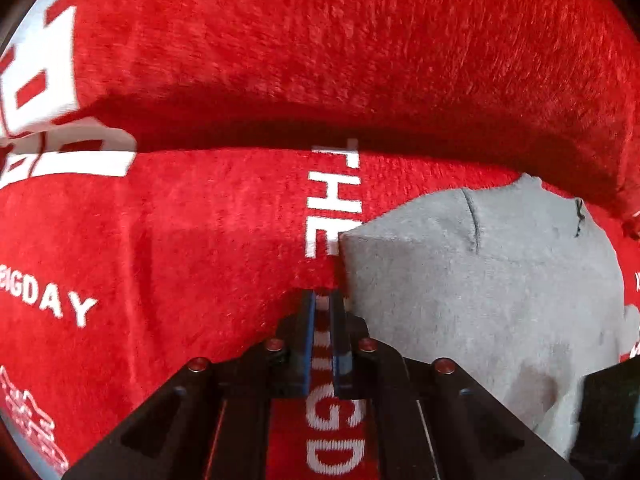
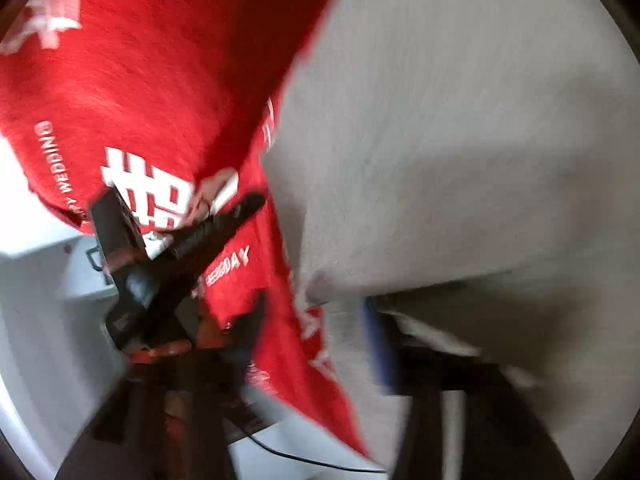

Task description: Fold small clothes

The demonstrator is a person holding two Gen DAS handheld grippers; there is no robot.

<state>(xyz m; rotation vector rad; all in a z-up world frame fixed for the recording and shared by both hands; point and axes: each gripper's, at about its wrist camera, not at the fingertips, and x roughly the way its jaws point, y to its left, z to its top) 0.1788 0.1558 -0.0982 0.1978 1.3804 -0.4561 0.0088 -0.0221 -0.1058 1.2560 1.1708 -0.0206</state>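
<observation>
left wrist view: red towel (image 1: pixel 224 216) fills nearly the whole frame, fleecy nap, white printed lettering ("the", "bigday") and large white block characters toward the upper left. a fold ridge runs across the middle of the frame with deep shadow under it.

left gripper (image 1: pixel 325 300) points steeply down into the cloth. jaws drawn together, blue pads almost meeting, pinched on a fold of the red towel right at the tips; a strip of the same towel with white lettering shows between the finger bodies below.

grey cloth (image 1: pixel 480 280), soft knit with a dark stitch line, lies on top of the red towel just right of the left gripper, its near corner touching the pinched fold. garment type not readable.

right wrist view: heavily motion-blurred. the grey cloth takes up the right half, the red towel hangs or drapes down the left half, "wedding" readable along one edge. white surface (image 2: pixel 36 360) shows at lower left below the towel, with a thin dark cable (image 2: pixel 280 454) across it.

right gripper (image 2: pixel 320 316): one blue-padded finger (image 2: pixel 376 344) sits against the edge of the grey cloth, the other lies dark at left; jaws stand apart, nothing clearly pressed between them.

the left gripper's black body shows at centre left of this view, nose in the towel.
</observation>
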